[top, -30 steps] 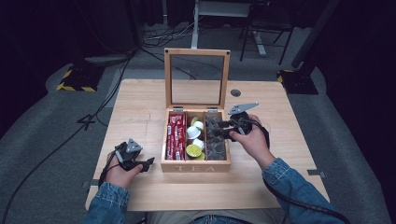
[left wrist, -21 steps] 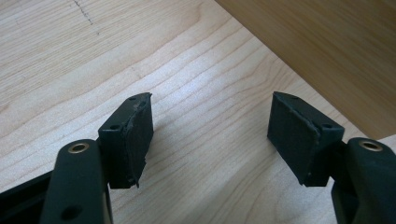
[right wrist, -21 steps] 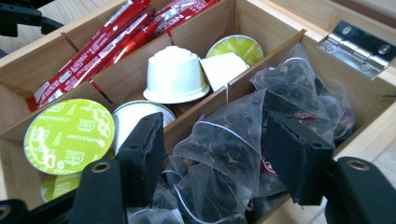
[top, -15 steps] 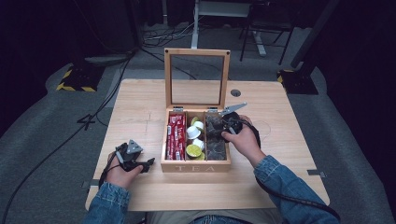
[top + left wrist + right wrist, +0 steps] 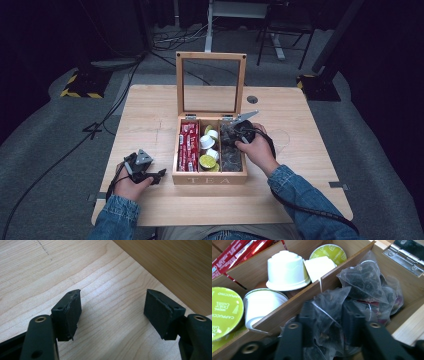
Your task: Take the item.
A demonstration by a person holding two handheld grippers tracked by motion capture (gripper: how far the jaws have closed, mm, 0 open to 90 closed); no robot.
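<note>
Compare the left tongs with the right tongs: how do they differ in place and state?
The left tongs rest on the bare table beside the tea box; the right tongs reach into the box's right compartment. The left tongs stand open with nothing between them; the right tongs have just been closing and pinch a pyramid tea bag. Both have black padded jaws.

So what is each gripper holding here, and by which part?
The right gripper, whose jaws have just been closing, pinches a pyramid tea bag by its mesh side, inside the tea box. The left gripper holds nothing.
</note>
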